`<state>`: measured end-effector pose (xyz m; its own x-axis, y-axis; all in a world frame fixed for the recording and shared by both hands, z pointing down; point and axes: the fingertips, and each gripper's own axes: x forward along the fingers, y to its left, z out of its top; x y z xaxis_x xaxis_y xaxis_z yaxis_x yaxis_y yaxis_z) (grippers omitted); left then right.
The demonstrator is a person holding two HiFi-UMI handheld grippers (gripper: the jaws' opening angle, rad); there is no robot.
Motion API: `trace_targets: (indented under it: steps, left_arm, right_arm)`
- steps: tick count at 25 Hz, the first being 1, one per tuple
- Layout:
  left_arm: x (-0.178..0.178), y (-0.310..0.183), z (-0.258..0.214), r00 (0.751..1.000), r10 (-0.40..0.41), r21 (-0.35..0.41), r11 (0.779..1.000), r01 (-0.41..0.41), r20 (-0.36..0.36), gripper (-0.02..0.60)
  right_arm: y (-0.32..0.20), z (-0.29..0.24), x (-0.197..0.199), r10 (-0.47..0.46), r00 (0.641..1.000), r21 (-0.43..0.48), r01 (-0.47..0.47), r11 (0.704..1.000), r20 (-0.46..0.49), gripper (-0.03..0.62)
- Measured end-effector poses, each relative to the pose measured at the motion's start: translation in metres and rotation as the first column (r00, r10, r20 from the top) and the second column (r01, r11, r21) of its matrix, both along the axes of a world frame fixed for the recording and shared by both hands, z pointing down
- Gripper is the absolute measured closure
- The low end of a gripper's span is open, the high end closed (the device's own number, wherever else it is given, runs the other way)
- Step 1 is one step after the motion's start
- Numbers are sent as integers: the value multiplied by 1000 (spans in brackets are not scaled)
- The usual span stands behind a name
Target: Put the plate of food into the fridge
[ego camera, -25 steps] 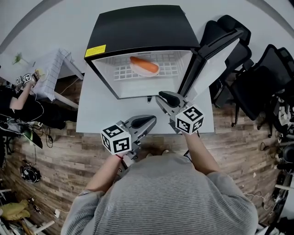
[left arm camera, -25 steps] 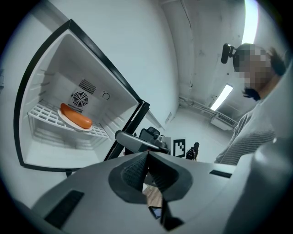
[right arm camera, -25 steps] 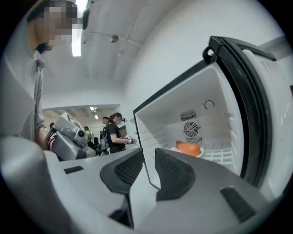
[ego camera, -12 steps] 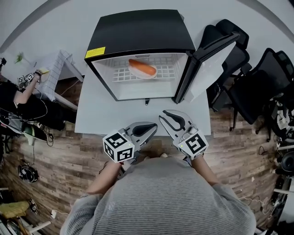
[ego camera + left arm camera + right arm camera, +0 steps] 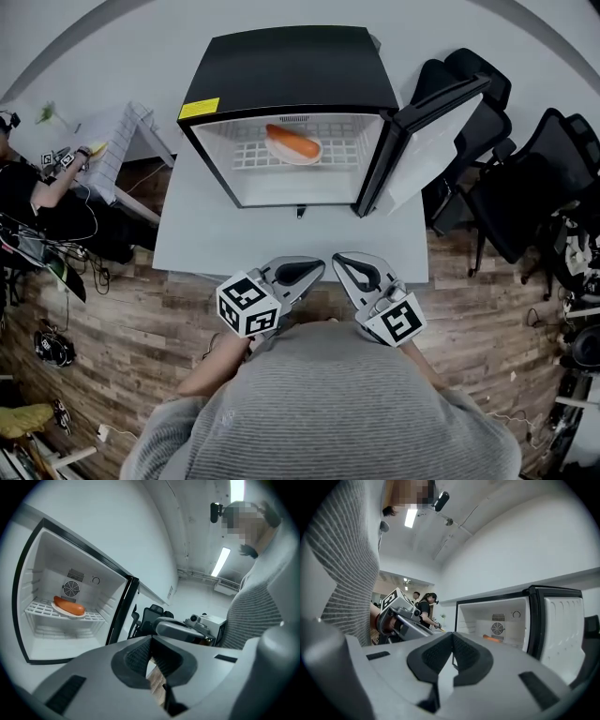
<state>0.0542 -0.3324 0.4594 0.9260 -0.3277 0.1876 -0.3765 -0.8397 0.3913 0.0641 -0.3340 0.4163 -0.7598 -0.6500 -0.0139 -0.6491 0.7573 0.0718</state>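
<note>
At the table (image 5: 202, 246) edge, left tool (image 5: 317, 269) and right tool (image 5: 340, 260), both clenched, have withdrawn.

Setting: an office-type lab room, not a home kitchen.

Evidence:
- A small black fridge (image 5: 291, 70) stands on a plain white worktop (image 5: 206, 244), with no cabinetry around it.
- The wood-plank floor (image 5: 141, 328) has loose cables (image 5: 92, 277) at the left.
- Several black office chairs (image 5: 525, 187) crowd the right side.
- At the far left, a second person (image 5: 28, 197) works at a second worktop (image 5: 117, 155).
- The ceiling is bare, with a strip light (image 5: 220, 562) and exposed pipework (image 5: 199, 576). The walls are plain white.
</note>
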Motion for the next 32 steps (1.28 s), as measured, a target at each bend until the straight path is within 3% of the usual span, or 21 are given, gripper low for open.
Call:
trace_targets:
  steps: [19,32]
  left_arm:
    - [9,0,5,1000,2,-6,1000,-2,18,571]
    - [8,4,6,1000,-14,-7,1000,15,23,571]
  right_arm:
    - [-5,9,16,32,999,-52,-33,998,-29,580]
    - [1,6,11,-3,999,-36,2,999,-34,580]
